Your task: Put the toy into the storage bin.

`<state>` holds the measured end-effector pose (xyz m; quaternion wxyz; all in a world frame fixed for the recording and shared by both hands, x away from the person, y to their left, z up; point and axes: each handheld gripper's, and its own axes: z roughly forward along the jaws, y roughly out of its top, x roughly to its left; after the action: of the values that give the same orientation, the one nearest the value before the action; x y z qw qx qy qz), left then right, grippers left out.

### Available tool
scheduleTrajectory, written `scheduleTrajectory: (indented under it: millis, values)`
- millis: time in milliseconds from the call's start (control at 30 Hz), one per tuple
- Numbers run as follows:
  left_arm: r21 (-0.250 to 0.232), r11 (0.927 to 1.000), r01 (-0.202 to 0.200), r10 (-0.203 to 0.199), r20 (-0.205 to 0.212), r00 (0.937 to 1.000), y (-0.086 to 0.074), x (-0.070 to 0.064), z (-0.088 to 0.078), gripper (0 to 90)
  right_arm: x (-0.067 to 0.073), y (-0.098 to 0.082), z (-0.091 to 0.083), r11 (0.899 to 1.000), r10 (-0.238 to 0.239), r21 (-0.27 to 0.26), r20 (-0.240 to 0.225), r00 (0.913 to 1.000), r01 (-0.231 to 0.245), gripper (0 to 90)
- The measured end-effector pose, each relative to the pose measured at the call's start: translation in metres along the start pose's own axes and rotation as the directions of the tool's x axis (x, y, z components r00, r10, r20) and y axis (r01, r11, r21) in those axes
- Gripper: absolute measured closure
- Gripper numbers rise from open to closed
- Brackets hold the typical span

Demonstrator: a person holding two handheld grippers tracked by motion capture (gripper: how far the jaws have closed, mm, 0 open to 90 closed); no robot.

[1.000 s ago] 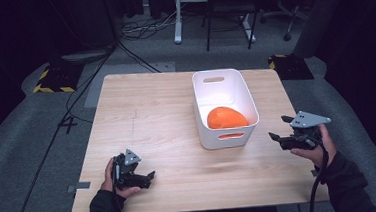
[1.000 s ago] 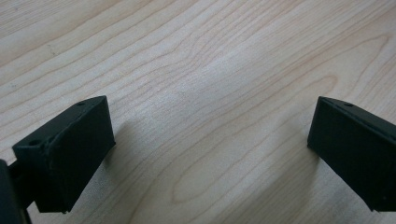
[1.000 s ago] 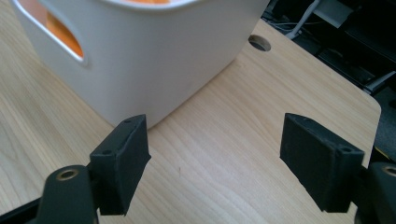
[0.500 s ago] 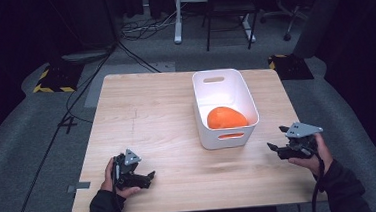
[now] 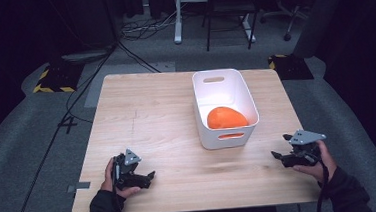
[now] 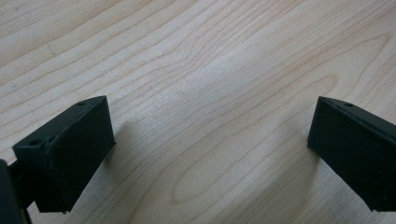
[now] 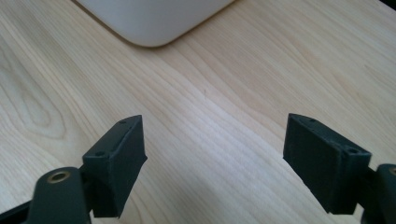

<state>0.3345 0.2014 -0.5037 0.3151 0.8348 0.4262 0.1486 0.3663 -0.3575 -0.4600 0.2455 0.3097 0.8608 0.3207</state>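
My right gripper [image 5: 284,158] has just been opening its empty jaws near the table's [image 5: 151,113] right edge, my left gripper [image 5: 143,178] sits open by the front edge, and coming in carelessly could push the white bin [image 5: 227,133] holding the orange ball [image 5: 226,117].

I'm looking down from high over the table [image 5: 176,112]; both gripper views skim that same wood close up
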Motion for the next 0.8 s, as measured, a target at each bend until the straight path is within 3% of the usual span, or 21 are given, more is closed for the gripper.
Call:
scheduleTrajectory:
  millis: [467,800]
  values:
    - [0.0,1.0,0.0,0.0,-0.001,1.0,0.0,0.0,0.0,0.6,-0.005,-0.033,-0.002,0.997,0.074,0.027,-0.028,0.9969,-0.073,19.5]
    - [-0.001,1.0,-0.001,0.001,-0.003,1.0,0.0,0.0,0.0,0.6,-0.006,-0.053,-0.005,0.991,0.134,0.015,-0.037,0.9904,-0.133,19.3]
